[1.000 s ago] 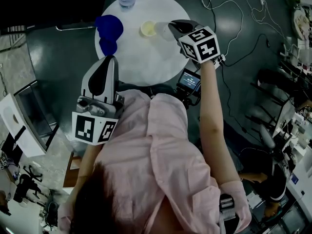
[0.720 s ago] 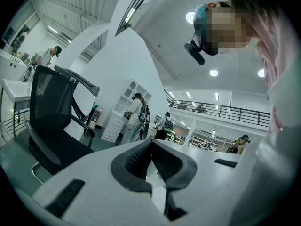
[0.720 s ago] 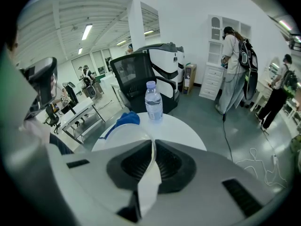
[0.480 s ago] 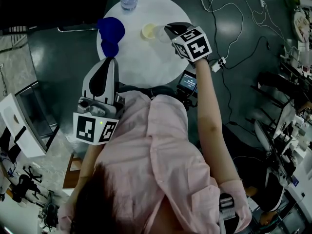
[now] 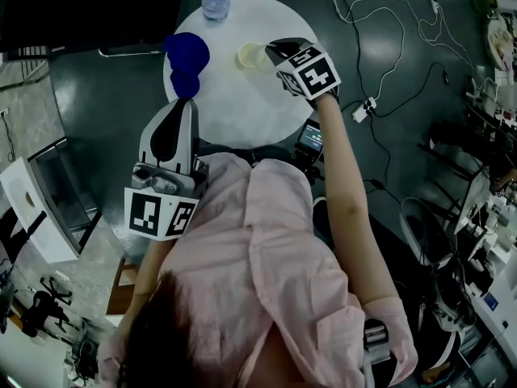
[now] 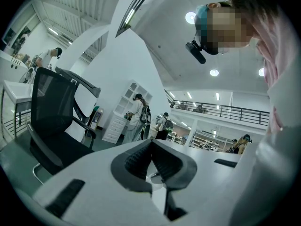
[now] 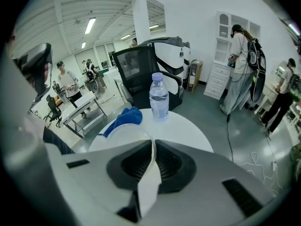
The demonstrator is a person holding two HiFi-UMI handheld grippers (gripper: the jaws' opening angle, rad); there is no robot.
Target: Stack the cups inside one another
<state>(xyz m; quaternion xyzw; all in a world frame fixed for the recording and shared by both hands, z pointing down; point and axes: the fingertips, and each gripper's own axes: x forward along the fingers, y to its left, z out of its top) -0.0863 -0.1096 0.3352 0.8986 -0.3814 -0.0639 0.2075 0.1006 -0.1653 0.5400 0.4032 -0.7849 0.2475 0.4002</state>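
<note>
Right gripper [image 7: 153,147] pinches the wall of a translucent plastic cup [image 7: 148,185] — the pale yellow cup [image 5: 247,54] stands upright just beyond and below its fingertips, so this hand is far nearer. Left gripper [image 6: 151,147], jaws pressed together on nothing, hangs well back.

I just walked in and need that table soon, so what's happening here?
A person is stacking cups with two handheld grippers. The right gripper is shut on the wall of a clear cup, holding it right by a second cup on the round white table. The left gripper is shut and empty, near the table's edge.
</note>
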